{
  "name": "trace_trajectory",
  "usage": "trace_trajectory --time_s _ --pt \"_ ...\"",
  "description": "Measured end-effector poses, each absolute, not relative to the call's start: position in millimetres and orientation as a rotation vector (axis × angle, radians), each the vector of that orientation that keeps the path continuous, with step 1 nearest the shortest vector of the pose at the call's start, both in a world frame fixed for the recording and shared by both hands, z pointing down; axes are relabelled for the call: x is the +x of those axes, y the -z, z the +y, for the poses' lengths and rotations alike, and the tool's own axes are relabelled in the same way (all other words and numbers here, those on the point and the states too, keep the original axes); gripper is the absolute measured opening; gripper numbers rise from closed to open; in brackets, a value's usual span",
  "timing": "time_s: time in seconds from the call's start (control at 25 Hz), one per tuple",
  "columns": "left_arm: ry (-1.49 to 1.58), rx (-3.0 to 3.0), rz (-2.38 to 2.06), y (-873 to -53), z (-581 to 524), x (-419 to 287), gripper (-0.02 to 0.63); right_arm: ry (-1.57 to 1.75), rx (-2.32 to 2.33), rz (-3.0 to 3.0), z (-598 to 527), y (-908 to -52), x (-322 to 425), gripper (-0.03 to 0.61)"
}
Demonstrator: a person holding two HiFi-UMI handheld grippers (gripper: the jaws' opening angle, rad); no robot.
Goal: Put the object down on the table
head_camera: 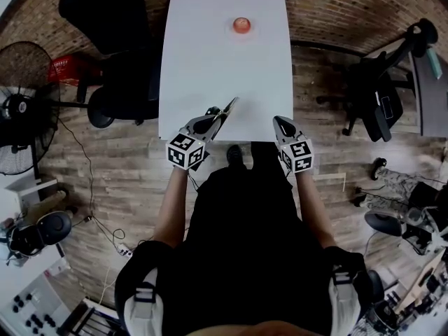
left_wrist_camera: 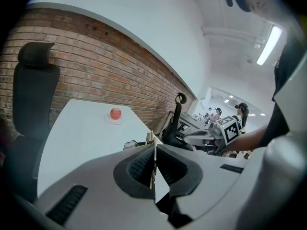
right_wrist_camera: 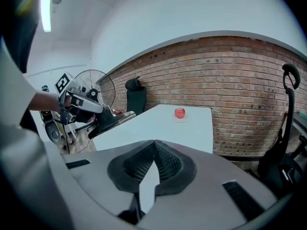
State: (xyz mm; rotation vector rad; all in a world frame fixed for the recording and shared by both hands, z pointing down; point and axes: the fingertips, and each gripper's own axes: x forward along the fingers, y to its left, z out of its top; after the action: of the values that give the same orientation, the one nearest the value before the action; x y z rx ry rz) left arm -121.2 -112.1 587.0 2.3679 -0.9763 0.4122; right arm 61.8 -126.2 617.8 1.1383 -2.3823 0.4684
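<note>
Your left gripper [head_camera: 215,115] is clamped on a thin flat object [head_camera: 228,108]; the object pokes out past the jaw tips, over the near edge of the table [head_camera: 203,61], left of centre; can't tell if it touches the top; your right gripper [head_camera: 278,122] is closed on nothing, at the table's near edge, right side; a red fruit [head_camera: 241,25] sits at the table's far end.

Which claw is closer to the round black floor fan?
Left. Left claw is at the near edge of the white table, toward the fan; right claw is farther right.
</note>
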Motion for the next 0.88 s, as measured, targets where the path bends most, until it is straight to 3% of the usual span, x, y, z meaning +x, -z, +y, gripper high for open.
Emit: trace_trajectory --time_s 0.88 --pt "-0.511 2.301 -0.951 -626 -167 -94 0.021 -0.478 0.989 -2.375 -181 -630 68 -0.002"
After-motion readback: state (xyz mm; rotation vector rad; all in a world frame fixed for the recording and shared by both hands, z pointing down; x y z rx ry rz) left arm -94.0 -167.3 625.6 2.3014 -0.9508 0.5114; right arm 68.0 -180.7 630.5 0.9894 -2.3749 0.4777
